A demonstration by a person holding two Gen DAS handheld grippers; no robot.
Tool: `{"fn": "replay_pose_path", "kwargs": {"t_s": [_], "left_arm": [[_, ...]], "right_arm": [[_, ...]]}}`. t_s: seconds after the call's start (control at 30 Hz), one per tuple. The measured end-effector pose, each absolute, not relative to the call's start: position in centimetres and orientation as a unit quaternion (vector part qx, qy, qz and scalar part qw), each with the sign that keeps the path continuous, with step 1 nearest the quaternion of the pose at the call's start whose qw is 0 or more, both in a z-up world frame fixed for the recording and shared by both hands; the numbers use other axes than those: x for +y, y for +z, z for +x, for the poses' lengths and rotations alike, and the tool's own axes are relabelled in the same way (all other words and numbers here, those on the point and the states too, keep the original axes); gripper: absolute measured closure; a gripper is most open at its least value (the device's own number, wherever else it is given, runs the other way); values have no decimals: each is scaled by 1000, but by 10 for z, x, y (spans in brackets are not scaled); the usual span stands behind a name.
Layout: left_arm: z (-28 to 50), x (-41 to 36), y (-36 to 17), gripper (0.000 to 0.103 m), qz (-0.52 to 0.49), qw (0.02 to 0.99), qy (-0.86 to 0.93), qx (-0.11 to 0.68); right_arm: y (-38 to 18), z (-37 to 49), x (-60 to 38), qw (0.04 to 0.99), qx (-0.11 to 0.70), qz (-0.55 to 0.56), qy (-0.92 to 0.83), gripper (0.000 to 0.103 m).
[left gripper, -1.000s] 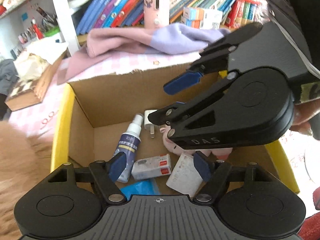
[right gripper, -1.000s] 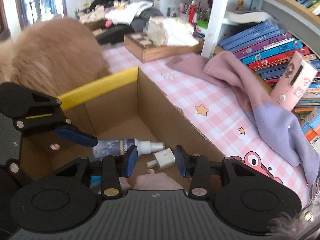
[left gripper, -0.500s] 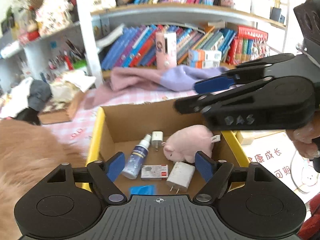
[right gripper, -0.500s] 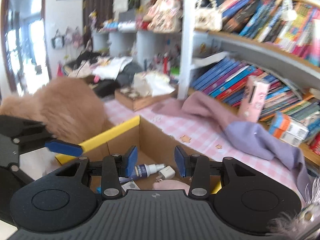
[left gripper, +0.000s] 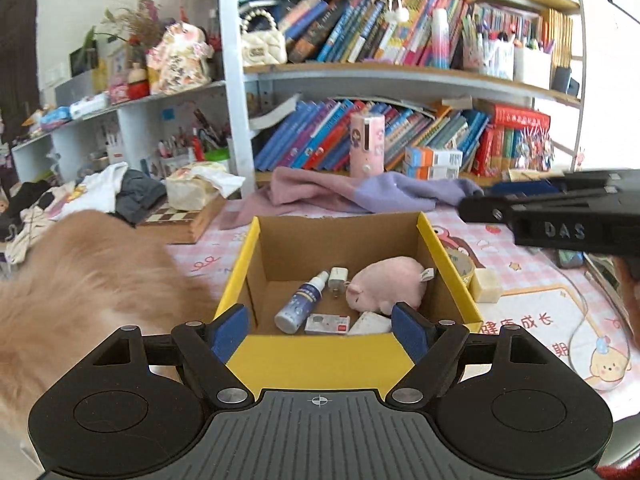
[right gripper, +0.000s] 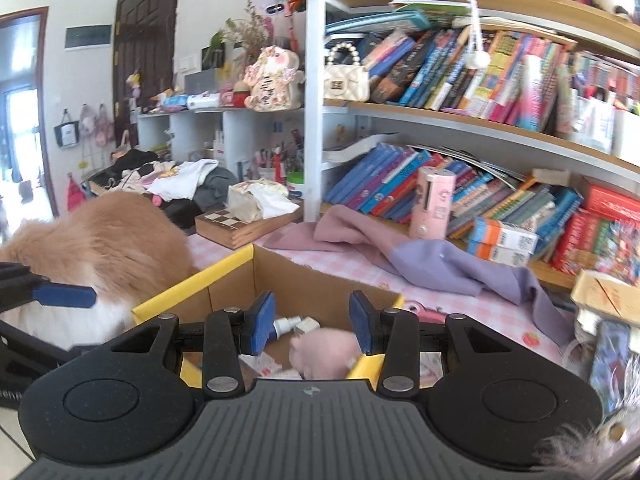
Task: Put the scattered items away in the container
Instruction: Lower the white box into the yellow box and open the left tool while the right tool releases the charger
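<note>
A cardboard box with yellow-taped flaps (left gripper: pixel 430 236) (right gripper: pixel 192 280) stands on the pink checked tablecloth. In it lie a pink plush pig (left gripper: pixel 386 282) (right gripper: pixel 324 354), a spray bottle (left gripper: pixel 302 300), a white plug (left gripper: pixel 337 276), a small red-and-white pack (left gripper: pixel 327 323) and a white adapter (left gripper: pixel 370 324). My left gripper (left gripper: pixel 320 334) is open and empty, held back above the box's near flap. My right gripper (right gripper: pixel 312 322) is open and empty above the box's near right corner; it also shows in the left wrist view (left gripper: pixel 560 216).
A fluffy orange animal (left gripper: pixel 80 276) (right gripper: pixel 100 248) sits against the box's left side. A tape roll (left gripper: pixel 462 266) and a pale block (left gripper: pixel 486 285) lie right of the box. A pink-purple cloth (left gripper: pixel 360 192), a chess box (left gripper: pixel 180 220) and full bookshelves stand behind.
Both grippers have pulled up and back from inside the box. The right gripper has moved clear to the right, uncovering the plush pig, which stays in the box.
</note>
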State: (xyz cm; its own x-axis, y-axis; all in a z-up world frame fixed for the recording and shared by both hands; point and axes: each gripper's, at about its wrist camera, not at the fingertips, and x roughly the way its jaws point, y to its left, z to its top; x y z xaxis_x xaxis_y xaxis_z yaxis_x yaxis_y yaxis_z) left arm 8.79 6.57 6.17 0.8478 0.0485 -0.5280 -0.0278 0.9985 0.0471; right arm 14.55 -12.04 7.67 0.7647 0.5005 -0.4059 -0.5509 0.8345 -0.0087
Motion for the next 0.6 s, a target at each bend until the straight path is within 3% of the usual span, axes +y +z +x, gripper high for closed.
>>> {"fn": "replay_pose_path", "kwargs": {"t_s": [0.6], "left_arm": [[-4, 59, 25, 19, 10, 952, 46, 304]], "right_arm": [[20, 29, -141, 937, 257, -81, 222, 62]]}}
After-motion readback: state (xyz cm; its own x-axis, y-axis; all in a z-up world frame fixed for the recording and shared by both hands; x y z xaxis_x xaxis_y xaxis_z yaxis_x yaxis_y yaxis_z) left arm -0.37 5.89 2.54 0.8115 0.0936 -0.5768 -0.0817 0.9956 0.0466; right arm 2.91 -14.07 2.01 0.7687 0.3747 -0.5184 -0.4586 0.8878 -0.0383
